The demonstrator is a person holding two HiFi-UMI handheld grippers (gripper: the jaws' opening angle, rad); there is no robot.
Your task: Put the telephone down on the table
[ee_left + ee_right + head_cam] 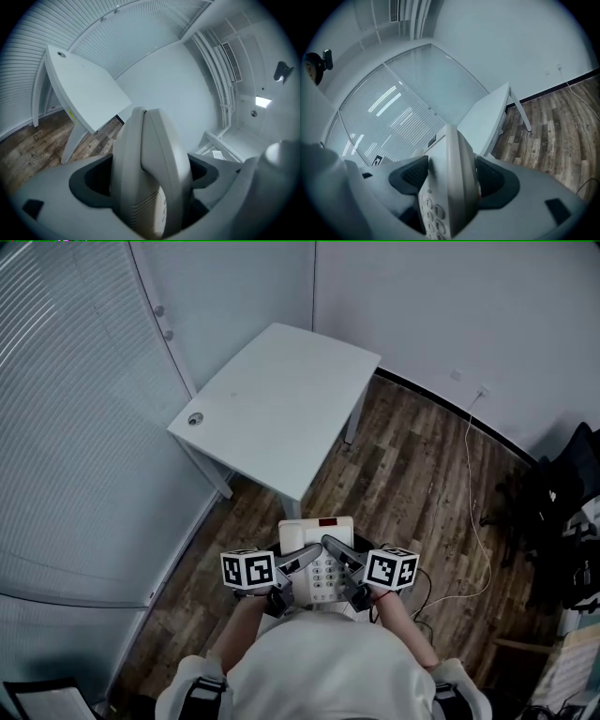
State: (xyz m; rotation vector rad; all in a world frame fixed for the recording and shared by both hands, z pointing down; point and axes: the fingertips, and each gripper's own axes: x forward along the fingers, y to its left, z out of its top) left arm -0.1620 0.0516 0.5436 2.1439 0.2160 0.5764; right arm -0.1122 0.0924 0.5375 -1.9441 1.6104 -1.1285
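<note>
Short of the table [281, 399], above the floor [403, 456]: one telephone [319, 576]; we clench left gripper [300, 561] and right gripper [337, 552] on opposite sides, likely to carry it level.

The white table [281, 390] stands ahead, its broad top open to reach from the near corner and the right side. A small round cable hole [195, 419] sits at its left corner, a blind-covered glass wall [75, 427] runs close along its left edge and a plain wall [450, 306] stands behind. Wooden floor [403, 465] lies open towards the table and out to the right, crossed by a thin white cord [473, 493], with dark clutter [553, 493] at the far right. The left gripper [302, 562] and right gripper [339, 552] both clamp the telephone [314, 532], just short of that near corner.
</note>
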